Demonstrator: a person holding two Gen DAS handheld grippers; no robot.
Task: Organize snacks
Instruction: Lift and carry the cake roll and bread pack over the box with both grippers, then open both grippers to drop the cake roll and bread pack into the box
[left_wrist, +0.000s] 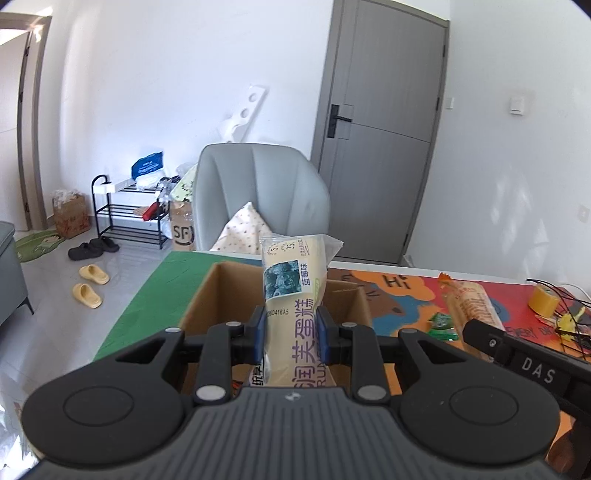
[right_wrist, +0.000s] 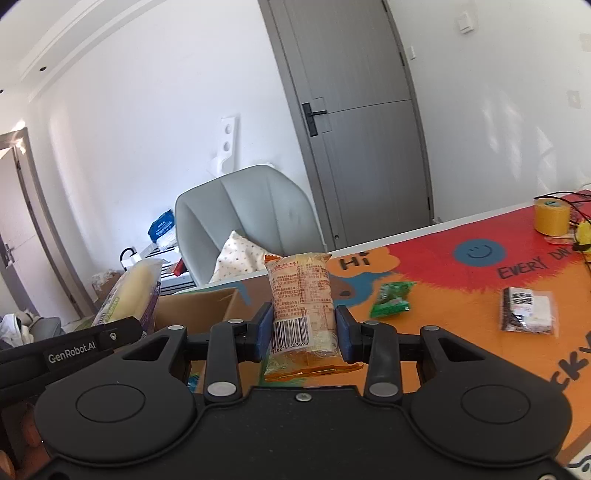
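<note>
The left gripper (left_wrist: 290, 334) (black, two blue-padded fingers) clamps a pale cream cake packet (left_wrist: 291, 295); the right gripper (right_wrist: 304, 332), just beside it, clamps an orange-wrapped snack packet (right_wrist: 303, 306).

We see white walls (left_wrist: 166, 74) washed in sunlight, a grey door (left_wrist: 384, 140) shut ahead, and a pale grey chair (left_wrist: 258, 192) with a dotted cushion (left_wrist: 243, 229). A black rack (left_wrist: 125, 214) stands on the light floor (left_wrist: 55, 325), with yellow slippers (left_wrist: 90, 284) nearby.
</note>
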